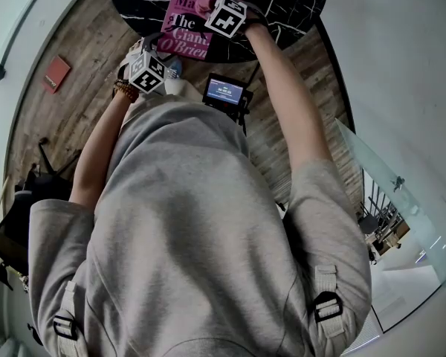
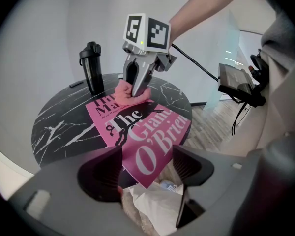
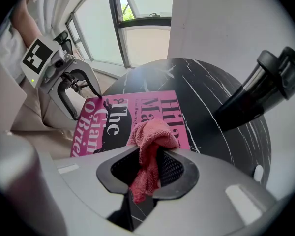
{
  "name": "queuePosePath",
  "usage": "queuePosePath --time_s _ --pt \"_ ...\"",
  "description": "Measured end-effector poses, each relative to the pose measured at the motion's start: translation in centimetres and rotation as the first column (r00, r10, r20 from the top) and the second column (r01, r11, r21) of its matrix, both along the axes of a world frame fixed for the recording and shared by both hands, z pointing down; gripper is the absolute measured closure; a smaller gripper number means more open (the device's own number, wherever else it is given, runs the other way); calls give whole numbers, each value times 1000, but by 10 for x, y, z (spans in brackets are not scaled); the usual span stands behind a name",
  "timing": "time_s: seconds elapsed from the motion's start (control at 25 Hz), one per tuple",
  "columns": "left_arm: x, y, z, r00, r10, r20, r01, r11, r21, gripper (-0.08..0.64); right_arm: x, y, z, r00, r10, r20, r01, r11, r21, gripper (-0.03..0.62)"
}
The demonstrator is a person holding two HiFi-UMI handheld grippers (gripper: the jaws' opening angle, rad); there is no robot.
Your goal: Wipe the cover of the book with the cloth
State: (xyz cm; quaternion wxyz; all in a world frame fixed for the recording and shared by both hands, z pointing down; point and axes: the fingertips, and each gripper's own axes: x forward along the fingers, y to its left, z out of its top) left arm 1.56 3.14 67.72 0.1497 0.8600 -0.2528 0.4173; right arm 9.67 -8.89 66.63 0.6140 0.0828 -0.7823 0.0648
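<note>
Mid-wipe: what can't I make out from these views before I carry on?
- Book top title lines: partly covered by the cloth in the right gripper, all views.
- Small screen text: head view, too small.
- Table far side: head view, cut off by top edge.
- Crumpled paper under the open left gripper: its holder is hidden by the gripper body.

A pink cloth (image 2: 124, 93) is pinched in the right gripper (image 2: 137, 90) and pressed onto the far end of a pink book (image 2: 147, 132), which is laid on a round black marbled table (image 2: 59, 132) near an upright black bottle (image 2: 92, 68). The left gripper (image 2: 146, 168) is seen with its jaws spread wide, the book's overhanging near corner framed between them.
</note>
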Motion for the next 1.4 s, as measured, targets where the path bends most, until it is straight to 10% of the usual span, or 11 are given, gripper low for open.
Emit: queuePosePath --time_s 1.4 --pt "-1 0 0 1000 0 6 0 1000 -11 241 -13 43 0 999 -48 7 49 998 -28 491"
